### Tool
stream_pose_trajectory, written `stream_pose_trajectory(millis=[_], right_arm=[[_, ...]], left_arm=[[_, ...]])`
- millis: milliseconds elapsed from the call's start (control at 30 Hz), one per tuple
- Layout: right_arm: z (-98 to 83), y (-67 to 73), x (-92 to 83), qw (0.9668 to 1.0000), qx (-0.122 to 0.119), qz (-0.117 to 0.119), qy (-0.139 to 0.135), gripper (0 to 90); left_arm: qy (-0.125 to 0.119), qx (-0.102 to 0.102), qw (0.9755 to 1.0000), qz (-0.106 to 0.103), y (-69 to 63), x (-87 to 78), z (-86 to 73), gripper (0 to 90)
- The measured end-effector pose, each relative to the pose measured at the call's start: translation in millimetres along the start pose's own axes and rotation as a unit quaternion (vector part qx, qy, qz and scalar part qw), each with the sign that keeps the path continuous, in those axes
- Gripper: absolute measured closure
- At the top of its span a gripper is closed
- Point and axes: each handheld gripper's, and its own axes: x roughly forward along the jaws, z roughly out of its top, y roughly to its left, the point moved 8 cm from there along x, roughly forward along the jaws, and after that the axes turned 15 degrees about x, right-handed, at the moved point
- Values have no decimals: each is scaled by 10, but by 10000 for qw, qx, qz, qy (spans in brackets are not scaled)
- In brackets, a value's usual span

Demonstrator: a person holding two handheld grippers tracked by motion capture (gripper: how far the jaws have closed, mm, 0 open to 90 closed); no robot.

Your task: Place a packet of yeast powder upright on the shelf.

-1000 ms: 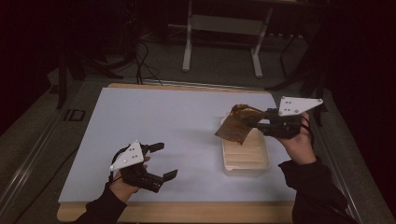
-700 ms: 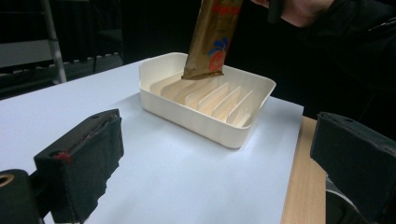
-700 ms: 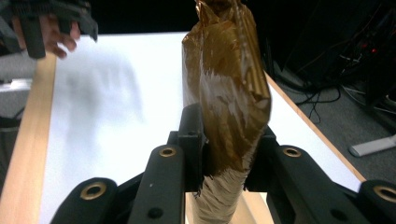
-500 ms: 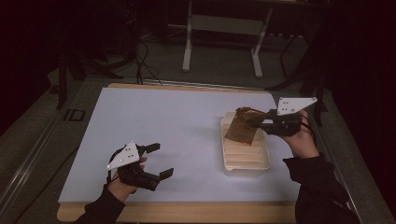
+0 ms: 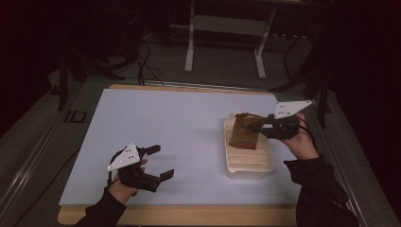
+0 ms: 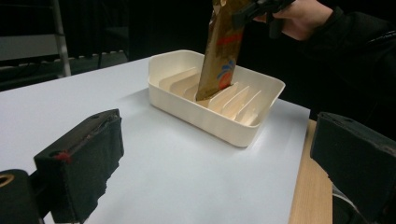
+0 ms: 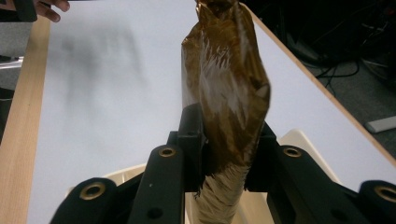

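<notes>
The right gripper (image 5: 259,124) is clamped on the top edge of a brown foil packet (image 5: 244,131), its jaws pressed flat on either side of the crinkled seal, as the right gripper view shows. The packet hangs below the jaws, nearly upright. In the left gripper view its bottom edge sits down among the ribs of a cream slotted tray (image 6: 239,132); whether it rests on the tray floor or just above it I cannot tell.

The packet looks light and soft: the film is creased and bulges a little in the middle, so it likely bends rather than stands stiff. Foil of this kind tends to be slick, and the flat sealed top is the sensible place to hold it, since a grip on the belly would probably crush or slide. Held by one edge it may swing or twist, so it could catch on a rib instead of dropping cleanly into a slot.

The left gripper (image 5: 159,162) hovers low over the tabletop (image 5: 156,118), well apart from the tray, with its jaws spread wide and nothing between them. From that gripper the tray lies ahead and to the right, with bare white surface between. Nothing else stands near the packet; the tray's ribs and walls are the only likely obstacles.
</notes>
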Motion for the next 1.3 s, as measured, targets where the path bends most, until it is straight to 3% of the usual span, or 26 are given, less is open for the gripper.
stream_pose_trajectory(millis=[500,733,967,1100,1133,1167,1200,1300], right_arm=[[-339,-81,221,9985,506,231,6,731],[-453,-108,260,9973,664,281,-112,726],[-447,-117,236,9975,696,148,-37,702],[-433,-136,211,9968,797,-83,-53,603],[-405,-139,178,9947,1004,-178,-101,573],[-405,-139,178,9947,1004,-178,-101,573],[-355,-133,135,9930,1136,-223,-217,490],[-272,-137,60,9917,1180,-383,-344,414]], left_arm=[[0,-17,10000,-23,-9,16,-20,32],[19,-13,10000,-30,-13,27,-34,32],[38,-13,10000,-45,-21,38,-51,32],[58,-12,10000,-53,-12,41,-63,32],[61,-17,10000,-51,-10,41,-65,32],[54,-26,10000,-48,-8,40,-65,32],[48,-36,10000,-44,-7,40,-64,32],[50,-37,10000,-51,-9,39,-62,32]])
